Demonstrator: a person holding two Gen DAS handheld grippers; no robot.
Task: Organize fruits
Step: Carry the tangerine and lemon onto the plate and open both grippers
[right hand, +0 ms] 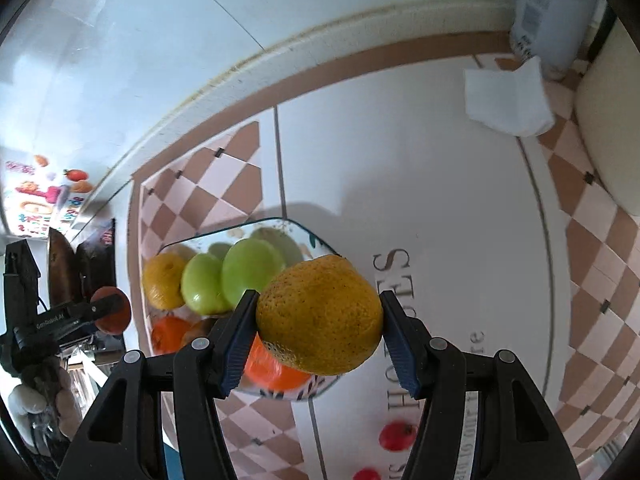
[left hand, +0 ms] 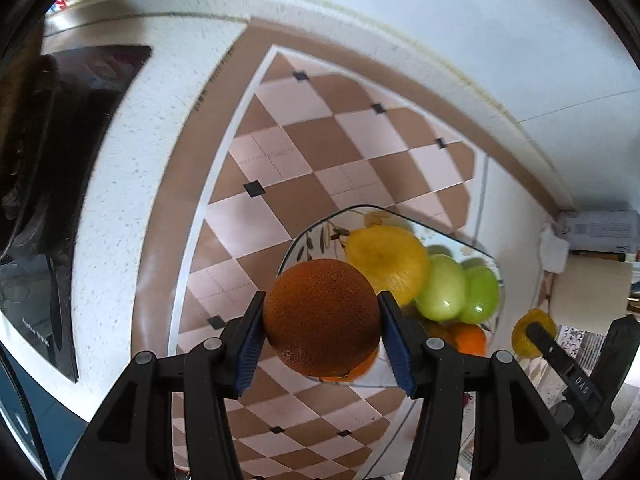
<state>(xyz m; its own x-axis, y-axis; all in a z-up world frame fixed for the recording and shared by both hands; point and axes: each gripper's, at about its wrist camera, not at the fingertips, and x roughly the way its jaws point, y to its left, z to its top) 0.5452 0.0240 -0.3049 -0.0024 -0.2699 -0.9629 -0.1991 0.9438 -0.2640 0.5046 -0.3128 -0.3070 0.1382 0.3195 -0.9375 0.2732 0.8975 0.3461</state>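
Observation:
My left gripper [left hand: 322, 320] is shut on a dark orange [left hand: 320, 316] and holds it above the near edge of a glass plate [left hand: 316, 236]. The plate holds a yellow lemon [left hand: 386, 260], two green apples [left hand: 442, 288] and an orange [left hand: 472, 338]. My right gripper [right hand: 318, 320] is shut on a yellow lemon [right hand: 320, 314], held above the plate [right hand: 320, 240], which carries green apples [right hand: 248, 272], a lemon [right hand: 164, 284] and oranges [right hand: 170, 334]. The right gripper also shows in the left wrist view [left hand: 536, 332], and the left gripper in the right wrist view [right hand: 108, 308].
The plate sits on a checkered brown and pink cloth [left hand: 288, 152] over a white counter. A black cooktop [left hand: 60, 160] lies to the left. A folded white napkin [right hand: 508, 100] and a white container [right hand: 548, 12] stand at the back right. Small red fruits [right hand: 396, 436] lie on the cloth nearby.

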